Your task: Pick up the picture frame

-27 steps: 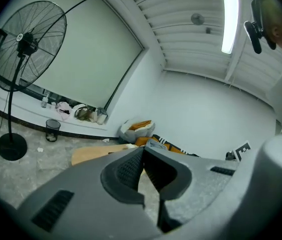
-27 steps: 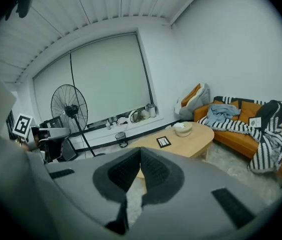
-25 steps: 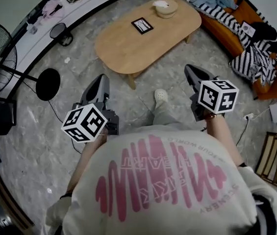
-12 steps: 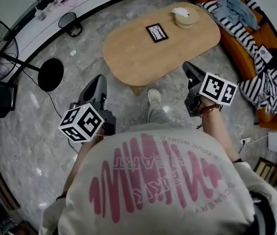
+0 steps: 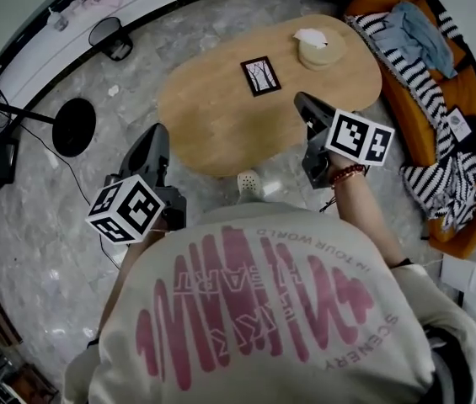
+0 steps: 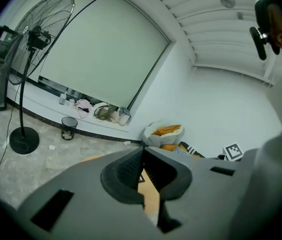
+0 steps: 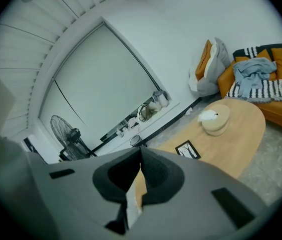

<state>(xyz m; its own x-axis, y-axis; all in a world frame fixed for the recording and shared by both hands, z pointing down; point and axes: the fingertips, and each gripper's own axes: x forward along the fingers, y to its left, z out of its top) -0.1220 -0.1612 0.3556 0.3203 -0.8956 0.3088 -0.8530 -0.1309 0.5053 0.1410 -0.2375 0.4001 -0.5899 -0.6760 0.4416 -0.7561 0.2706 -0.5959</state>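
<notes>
I recorded the picture frame (image 5: 260, 76) lying flat on the oval wooden counter (image 5: 212, 124), toward its far side, w/ a round tissue holder (image 5: 320, 47) nr it to the right. At inspection the right gripper (image 5: 302, 100) sat over the counter's near edge, well apart from the frame, jaws pressed together w/ nothing btwn them. The left gripper (image 5: 157, 135) hung over the stone floor (image 5: 69, 209) just off the counter's near-left edge, jaws likewise closed & empty.
</notes>
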